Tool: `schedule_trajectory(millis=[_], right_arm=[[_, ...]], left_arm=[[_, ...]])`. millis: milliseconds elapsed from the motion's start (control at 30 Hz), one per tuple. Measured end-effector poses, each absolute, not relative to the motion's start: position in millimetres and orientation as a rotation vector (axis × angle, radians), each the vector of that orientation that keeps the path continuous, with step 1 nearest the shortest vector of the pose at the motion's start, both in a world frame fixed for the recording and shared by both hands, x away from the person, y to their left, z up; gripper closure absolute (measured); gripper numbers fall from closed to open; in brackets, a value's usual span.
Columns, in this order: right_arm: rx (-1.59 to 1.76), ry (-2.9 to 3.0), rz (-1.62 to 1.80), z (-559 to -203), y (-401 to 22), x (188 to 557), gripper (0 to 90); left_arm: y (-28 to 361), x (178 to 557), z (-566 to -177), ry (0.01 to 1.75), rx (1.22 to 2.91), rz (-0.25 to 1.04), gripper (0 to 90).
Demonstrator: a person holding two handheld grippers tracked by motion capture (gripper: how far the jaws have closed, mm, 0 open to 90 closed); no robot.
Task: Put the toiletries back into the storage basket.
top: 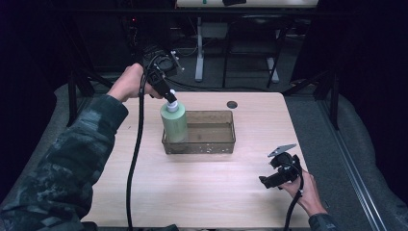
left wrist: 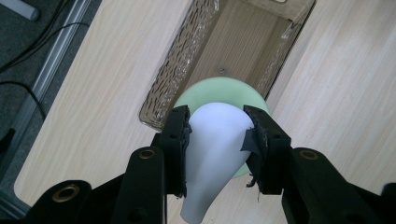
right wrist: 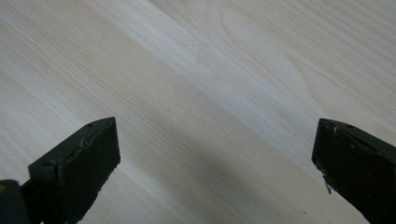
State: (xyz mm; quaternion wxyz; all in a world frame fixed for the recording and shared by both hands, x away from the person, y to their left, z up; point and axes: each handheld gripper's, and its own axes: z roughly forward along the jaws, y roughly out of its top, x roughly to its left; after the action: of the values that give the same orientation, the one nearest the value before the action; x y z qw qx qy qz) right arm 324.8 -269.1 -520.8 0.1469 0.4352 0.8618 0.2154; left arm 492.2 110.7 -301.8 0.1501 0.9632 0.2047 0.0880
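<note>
A pale green bottle (top: pixel 174 122) with a white pump top (top: pixel 172 105) stands upright at the left end of a clear brown plastic bin (top: pixel 211 144). My left gripper (top: pixel 169 98) comes down on it from above, shut on the white pump top (left wrist: pixel 212 149), both pads pressed to its sides. Looking down from the left gripper view, the green bottle shoulder (left wrist: pixel 205 91) shows under the pump, over the bin (left wrist: pixel 187 60). My right gripper (top: pixel 264 182) rests low near the table's front right, jaws wide open over bare wood (right wrist: pixel 210 107), nothing between them.
The wooden table (top: pixel 202 192) has a small round hole (top: pixel 232 104) behind the bin. A black cable (top: pixel 134 159) trails from the left gripper across the table's left side. Table legs and dark frames stand on the floor beyond the far edge.
</note>
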Motion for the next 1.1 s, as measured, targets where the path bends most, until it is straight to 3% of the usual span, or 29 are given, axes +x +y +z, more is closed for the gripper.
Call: schedule_trajectory(millis=[1100], right_arm=[[1.256,2.486,0.621,-521,-269,325,0.8]], left_arm=[[117,494,-317,0.600,2.807,0.208,62.3]])
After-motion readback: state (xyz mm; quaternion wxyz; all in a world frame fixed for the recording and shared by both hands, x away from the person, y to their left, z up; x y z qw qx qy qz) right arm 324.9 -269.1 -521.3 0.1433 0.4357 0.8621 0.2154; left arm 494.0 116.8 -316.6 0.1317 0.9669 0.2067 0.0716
